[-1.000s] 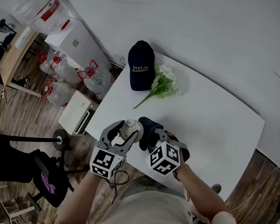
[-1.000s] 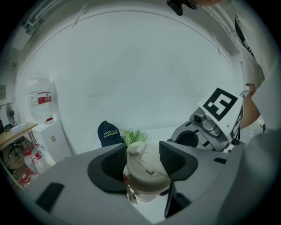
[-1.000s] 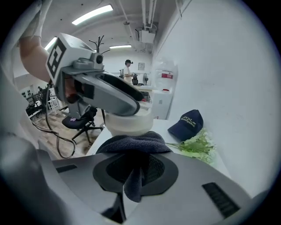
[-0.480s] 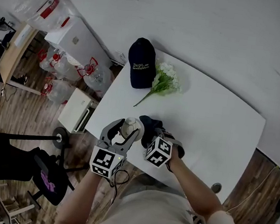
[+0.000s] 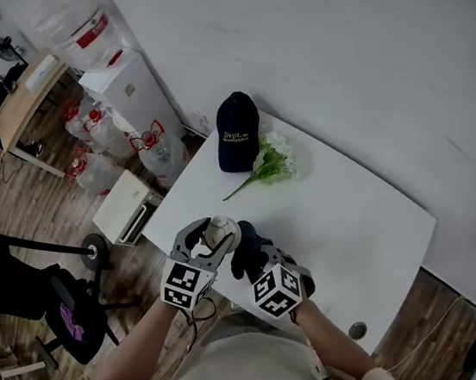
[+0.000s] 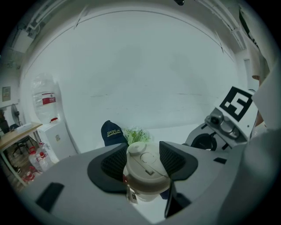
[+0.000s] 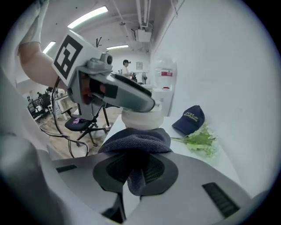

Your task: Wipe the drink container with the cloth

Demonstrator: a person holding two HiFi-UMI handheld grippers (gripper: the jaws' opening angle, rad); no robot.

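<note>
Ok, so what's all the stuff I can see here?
drink container: one, cream, at the table's near edge
cloth: one, dark blue, next to the drink container
cap: one, navy, table's far side
flowers: one bunch, green and white, beside the cap
table: one, white, middle
water jugs: several, clear with red handles, floor left of table
left gripper: one, grey, shut on the drink container
right gripper: one, grey, shut on the cloth

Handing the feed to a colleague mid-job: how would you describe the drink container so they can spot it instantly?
Find the white table, then its near edge by the person, where the left gripper clasps the drink container. It is a pale cream cup with a lid, unlike the dark cloth against it or the navy cap and flowers at the far edge.
</note>
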